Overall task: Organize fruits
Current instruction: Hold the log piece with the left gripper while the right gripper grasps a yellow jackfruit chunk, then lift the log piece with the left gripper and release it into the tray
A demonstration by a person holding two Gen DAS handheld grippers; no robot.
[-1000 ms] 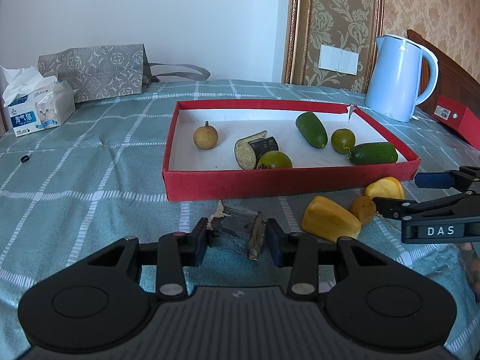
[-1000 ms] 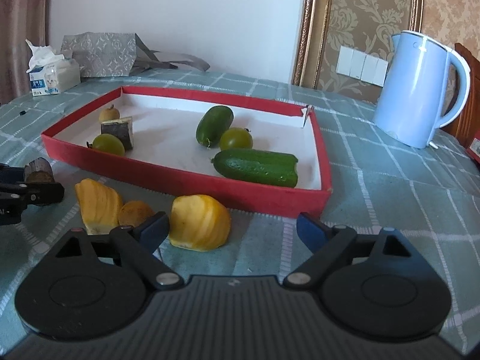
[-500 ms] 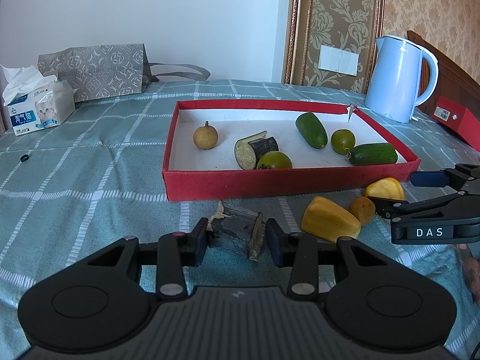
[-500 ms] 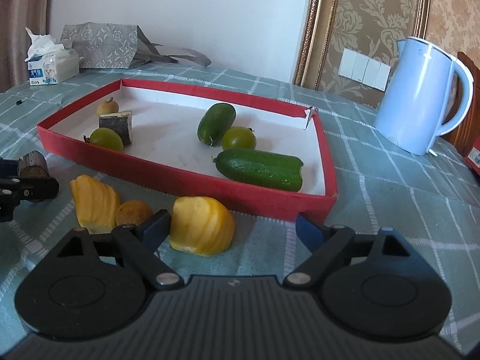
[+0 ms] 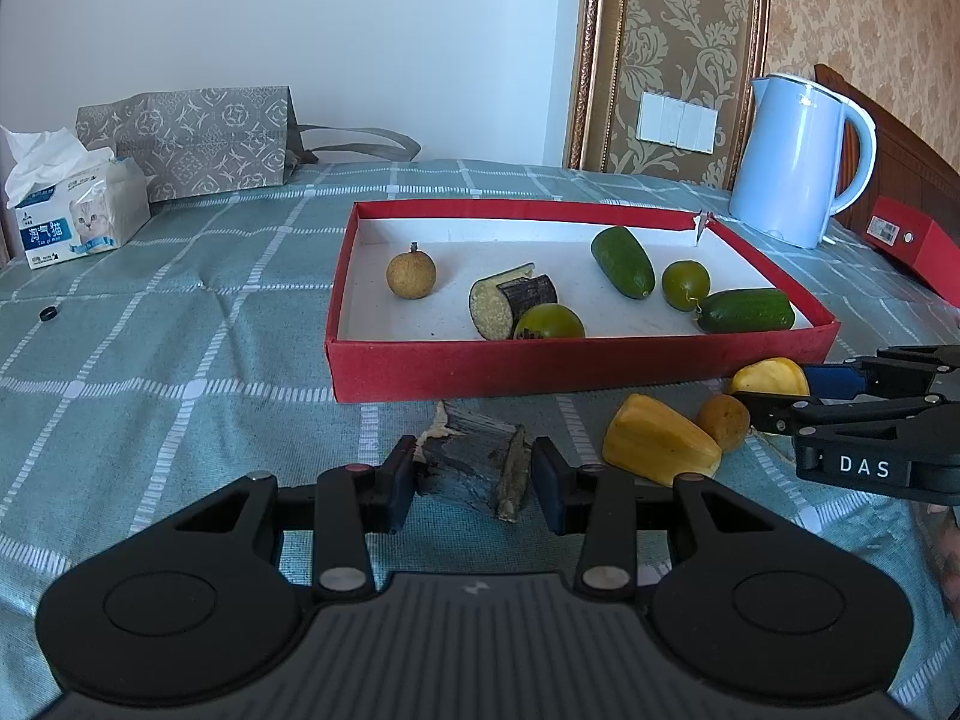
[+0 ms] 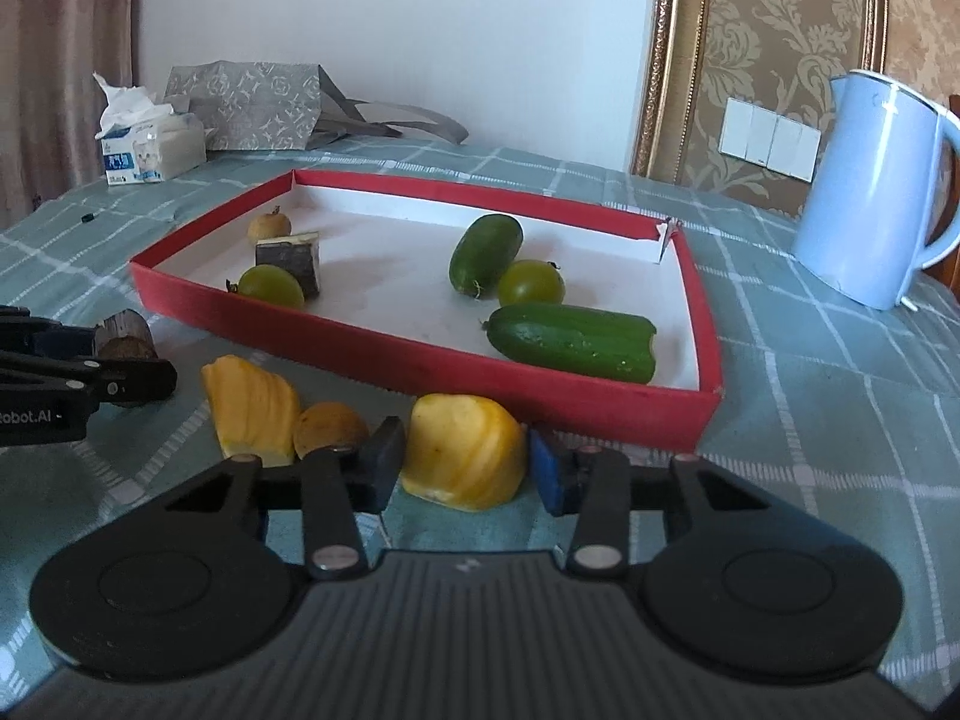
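Down at 6 o'clock, the right gripper (image 6: 465,468) is closing on a yellow fruit (image 6: 462,450), pads touching it. The left gripper (image 5: 474,480) is clamped on a dark chunk (image 5: 474,462). Red tray (image 5: 540,369) at 12 o'clock holds cucumbers and green fruits.

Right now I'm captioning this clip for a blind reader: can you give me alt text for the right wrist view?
The right gripper is closing its jaws around a yellow fruit piece on a green checked tablecloth, just in front of a red tray. The tray holds two cucumbers, green round fruits and a dark chunk; a blue kettle stands at right.
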